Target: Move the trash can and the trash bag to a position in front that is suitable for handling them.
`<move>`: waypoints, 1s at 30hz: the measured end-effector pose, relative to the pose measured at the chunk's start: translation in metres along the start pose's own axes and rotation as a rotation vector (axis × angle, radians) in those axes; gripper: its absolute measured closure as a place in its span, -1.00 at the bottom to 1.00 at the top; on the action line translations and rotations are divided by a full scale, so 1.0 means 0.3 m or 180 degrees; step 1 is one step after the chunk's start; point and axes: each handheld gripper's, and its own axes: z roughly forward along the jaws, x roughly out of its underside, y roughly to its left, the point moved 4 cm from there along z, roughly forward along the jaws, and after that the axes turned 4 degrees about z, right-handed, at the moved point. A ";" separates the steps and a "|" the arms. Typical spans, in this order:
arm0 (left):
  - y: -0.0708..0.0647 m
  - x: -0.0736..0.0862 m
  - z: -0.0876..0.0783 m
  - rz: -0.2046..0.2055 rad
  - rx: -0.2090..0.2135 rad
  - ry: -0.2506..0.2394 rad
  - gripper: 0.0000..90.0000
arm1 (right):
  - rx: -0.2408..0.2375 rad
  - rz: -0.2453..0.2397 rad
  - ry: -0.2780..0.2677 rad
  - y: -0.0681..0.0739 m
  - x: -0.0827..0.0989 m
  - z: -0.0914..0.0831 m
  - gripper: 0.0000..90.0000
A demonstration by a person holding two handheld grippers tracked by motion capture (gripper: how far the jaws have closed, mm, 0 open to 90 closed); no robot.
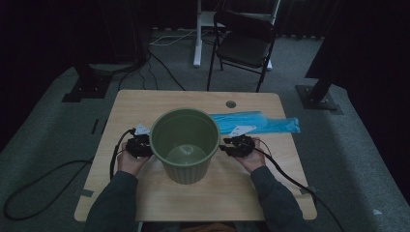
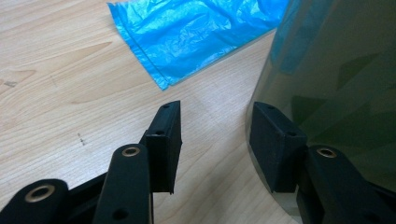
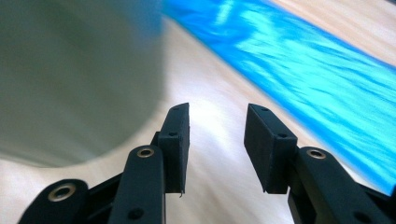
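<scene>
Looks like a lab or recording studio, not a home. Small wooden surface point(image 1: 145, 104) with a cable grommet hole point(image 1: 231, 104), set on grey carpet point(image 1: 43, 145). Black curtains point(image 1: 43, 34) close off the far side and the right. Heavy stand bases point(image 1: 87, 89) sit left and right of the surface, with cables point(image 1: 159, 72) loose on the floor. Folding chair point(image 1: 244, 41) at the far side, beside a white post point(image 1: 197, 34). Dim lighting.
</scene>
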 end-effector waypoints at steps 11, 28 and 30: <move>0.013 0.013 -0.001 -0.0034 -0.0020 0.0031 0.15 | 0.0544 0.0188 0.0228 -0.226 0.059 0.012 0.11; 0.014 0.022 0.005 -0.0028 -0.0011 0.0075 0.13 | 0.0748 0.0480 0.0658 -0.404 0.075 0.091 0.11; 0.013 0.021 0.005 -0.0020 -0.0012 0.0073 0.13 | 0.0708 0.0498 0.0723 -0.413 0.071 0.097 0.17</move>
